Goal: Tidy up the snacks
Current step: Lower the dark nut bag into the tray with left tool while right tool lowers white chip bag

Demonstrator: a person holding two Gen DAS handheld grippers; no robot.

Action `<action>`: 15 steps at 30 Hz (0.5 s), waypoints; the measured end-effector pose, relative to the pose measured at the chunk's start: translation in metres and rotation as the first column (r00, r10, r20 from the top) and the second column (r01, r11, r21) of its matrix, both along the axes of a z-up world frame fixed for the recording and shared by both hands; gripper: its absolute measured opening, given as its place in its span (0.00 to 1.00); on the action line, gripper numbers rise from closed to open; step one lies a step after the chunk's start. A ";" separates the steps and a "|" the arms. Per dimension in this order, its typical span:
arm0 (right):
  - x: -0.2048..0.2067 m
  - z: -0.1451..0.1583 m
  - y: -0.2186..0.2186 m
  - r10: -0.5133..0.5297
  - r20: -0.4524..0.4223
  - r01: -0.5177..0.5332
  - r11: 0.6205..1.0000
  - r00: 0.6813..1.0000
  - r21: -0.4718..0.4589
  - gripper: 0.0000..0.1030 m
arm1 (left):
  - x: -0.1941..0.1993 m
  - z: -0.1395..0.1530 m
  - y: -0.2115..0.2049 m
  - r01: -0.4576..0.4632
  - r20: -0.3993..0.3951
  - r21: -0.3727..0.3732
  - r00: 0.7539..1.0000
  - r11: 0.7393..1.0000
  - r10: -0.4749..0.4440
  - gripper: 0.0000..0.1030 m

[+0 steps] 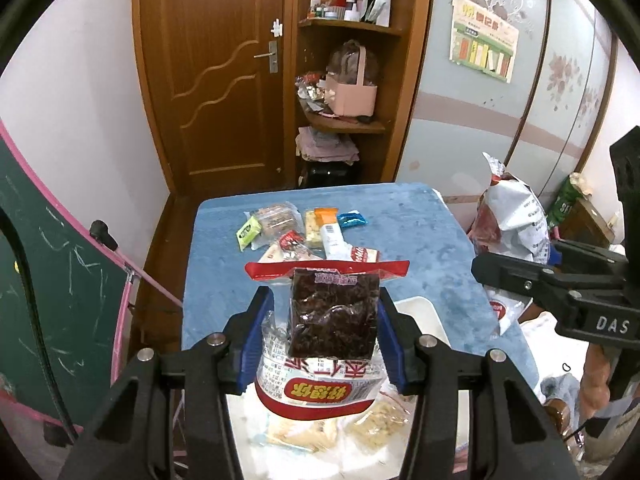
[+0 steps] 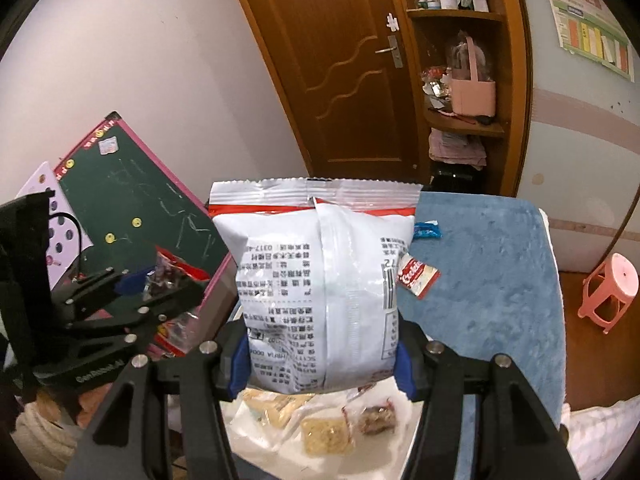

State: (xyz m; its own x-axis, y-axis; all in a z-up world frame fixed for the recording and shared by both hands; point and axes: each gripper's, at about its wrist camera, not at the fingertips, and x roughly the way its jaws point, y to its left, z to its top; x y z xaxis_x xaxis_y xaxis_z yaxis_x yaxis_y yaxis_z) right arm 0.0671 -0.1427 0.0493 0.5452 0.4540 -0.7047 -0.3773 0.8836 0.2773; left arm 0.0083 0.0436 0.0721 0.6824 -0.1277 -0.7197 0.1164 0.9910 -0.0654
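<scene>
- Tongs of the left hand are closed partway on a clear packet of dark dried fruit. Both blue pads press on its sides, and the packet's red top edge points away from the camera.
- Tongs of the right hand are closed partway on a large white snack bag. The blue pads grip its lower part, and the bag's printed back side faces the camera.
- Both packets hang in the air above the near end of the counter, which is covered with a blue cloth.
- The right tongs with the white bag also show at the right edge of the left wrist view, and the left tongs with the fruit packet show at the left of the right wrist view.
- A white tray lies on the near end of the counter, below both tongs. In it lie several small packets: pale crackers, a square noodle-like cake and a small dark piece in clear wrap.
- At the far end of the counter a group of loose snacks lies on the cloth, well apart from the tray; among them are a green packet, an orange one and a blue one.
</scene>
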 end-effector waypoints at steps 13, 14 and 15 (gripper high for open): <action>-0.065 -0.042 -0.005 -0.072 0.063 0.073 0.997 0.995 -0.011 0.56 | -0.034 -0.063 -0.028 -0.079 -0.026 -0.010 0.997 0.997 0.079 0.49; -0.066 -0.048 -0.004 -0.080 0.062 0.082 0.996 0.995 -0.030 0.56 | -0.034 -0.067 -0.028 -0.087 -0.029 -0.005 0.996 0.996 0.087 0.49; -0.067 -0.054 -0.003 -0.089 0.060 0.092 0.995 0.994 -0.048 0.56 | -0.033 -0.072 -0.027 -0.094 -0.035 -0.001 0.995 0.996 0.094 0.49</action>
